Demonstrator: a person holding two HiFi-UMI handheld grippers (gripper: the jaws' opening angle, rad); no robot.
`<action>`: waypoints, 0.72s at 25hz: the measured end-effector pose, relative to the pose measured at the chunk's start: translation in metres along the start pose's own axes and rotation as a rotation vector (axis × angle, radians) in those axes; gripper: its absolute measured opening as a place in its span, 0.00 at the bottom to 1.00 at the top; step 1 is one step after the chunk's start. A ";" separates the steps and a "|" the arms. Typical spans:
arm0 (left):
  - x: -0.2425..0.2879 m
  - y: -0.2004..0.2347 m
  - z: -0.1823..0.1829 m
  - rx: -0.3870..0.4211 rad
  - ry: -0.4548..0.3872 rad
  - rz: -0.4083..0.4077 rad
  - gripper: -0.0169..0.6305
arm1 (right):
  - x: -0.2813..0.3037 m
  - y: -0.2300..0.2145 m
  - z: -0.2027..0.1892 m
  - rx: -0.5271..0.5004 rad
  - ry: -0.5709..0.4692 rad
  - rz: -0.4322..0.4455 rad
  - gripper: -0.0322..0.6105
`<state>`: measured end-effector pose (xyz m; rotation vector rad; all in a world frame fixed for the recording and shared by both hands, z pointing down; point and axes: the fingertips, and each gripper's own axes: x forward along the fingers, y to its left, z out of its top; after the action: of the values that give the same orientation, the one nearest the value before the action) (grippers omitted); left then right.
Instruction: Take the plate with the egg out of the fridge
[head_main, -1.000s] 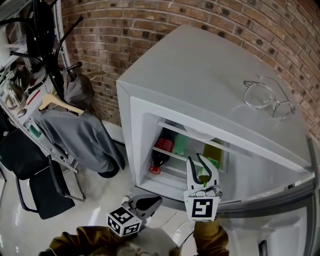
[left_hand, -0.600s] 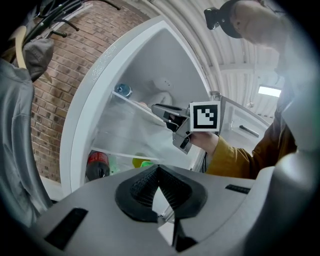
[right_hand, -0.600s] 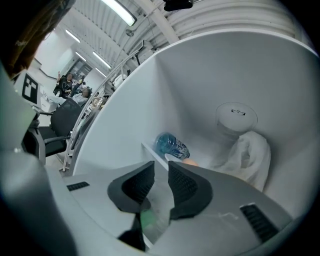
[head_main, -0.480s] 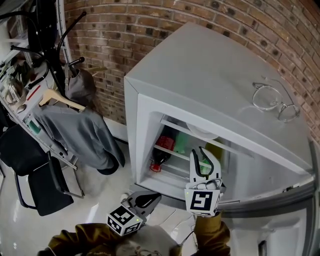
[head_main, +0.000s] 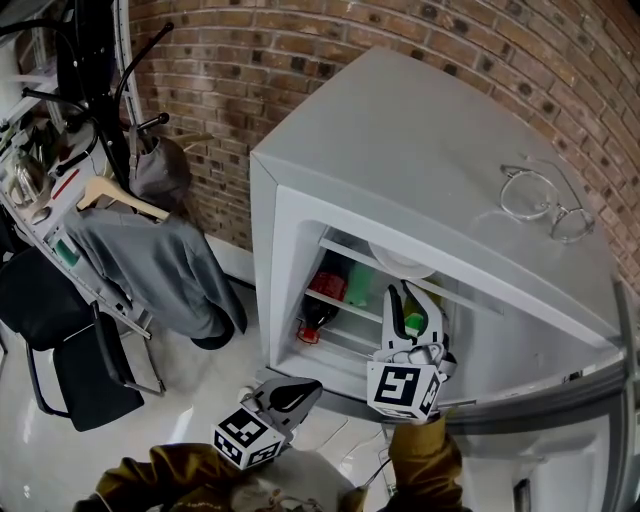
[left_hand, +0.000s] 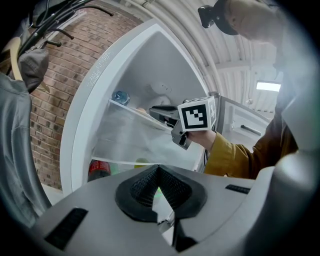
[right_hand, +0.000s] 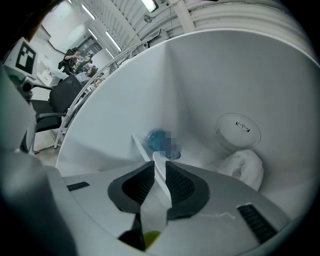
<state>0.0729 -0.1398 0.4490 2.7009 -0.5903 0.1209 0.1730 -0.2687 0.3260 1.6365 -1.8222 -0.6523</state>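
Right gripper (right_hand: 160, 174) bites one plate (right_hand: 152, 205) by its rim; left gripper (left_hand: 158, 170) closed, empty.
Only the right gripper view shows me that grip; head view adds one bottle (head_main: 318, 305) at 9 o'clock.

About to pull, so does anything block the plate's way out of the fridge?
Nothing visible does. The plate has its rim between the jaws of the right gripper, and the fridge stands open on the gripper's side, with nothing seen in front of the plate.

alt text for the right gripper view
The right gripper grips the rim of a white plate between its fingers, inside a white fridge. A round dial sits on the back wall.
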 end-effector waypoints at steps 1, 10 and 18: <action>0.000 0.000 0.000 -0.002 -0.002 0.000 0.04 | 0.001 -0.001 -0.001 -0.013 0.007 -0.012 0.16; -0.001 -0.001 0.000 -0.011 -0.010 0.004 0.04 | 0.009 0.005 -0.008 -0.168 0.083 -0.049 0.16; -0.003 -0.001 0.001 -0.014 -0.012 0.012 0.04 | 0.017 0.004 -0.012 -0.280 0.132 -0.064 0.16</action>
<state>0.0706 -0.1382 0.4477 2.6870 -0.6087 0.1027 0.1777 -0.2850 0.3388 1.5173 -1.5156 -0.7708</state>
